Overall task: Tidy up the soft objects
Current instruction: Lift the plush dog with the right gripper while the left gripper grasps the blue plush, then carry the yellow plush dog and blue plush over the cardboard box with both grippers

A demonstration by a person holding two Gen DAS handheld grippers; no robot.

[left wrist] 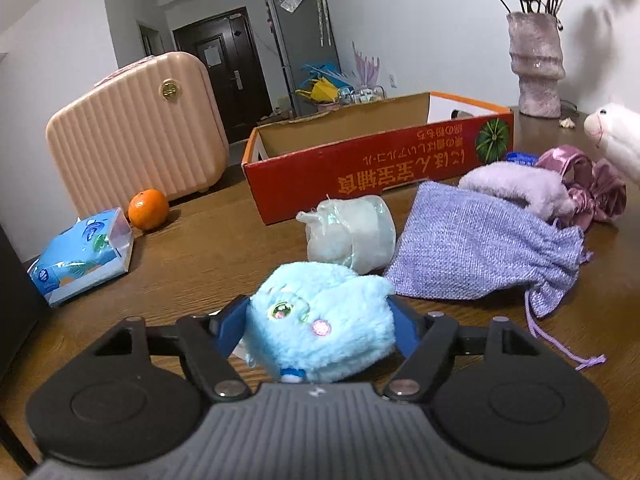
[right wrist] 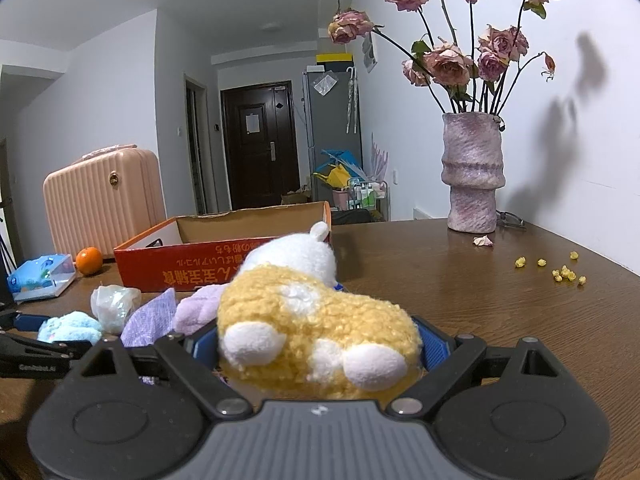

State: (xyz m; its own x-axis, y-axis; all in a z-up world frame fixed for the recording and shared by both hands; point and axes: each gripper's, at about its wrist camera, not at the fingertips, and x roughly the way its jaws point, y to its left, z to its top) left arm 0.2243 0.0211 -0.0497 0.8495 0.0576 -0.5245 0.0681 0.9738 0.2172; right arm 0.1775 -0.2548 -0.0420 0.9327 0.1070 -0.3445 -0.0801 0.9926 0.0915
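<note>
The left tongs (left wrist: 320, 328) tilt down toward the desk (left wrist: 208, 264), their blue pads pressed against both sides of a fluffy blue plush (left wrist: 320, 320) that sits low over the wood. The right tongs (right wrist: 320, 344) point more nearly level, clamped wide on a yellow-and-white plush (right wrist: 316, 328). Beyond both lies the open red cardboard box (left wrist: 360, 168), beside a lilac drawstring pouch (left wrist: 488, 248).

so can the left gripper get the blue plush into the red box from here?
Probably yes. The left gripper has the blue plush between its fingers. The red box is open-topped, just beyond. Only the clear plastic bag lies between, and it is low enough to lift over.
</note>
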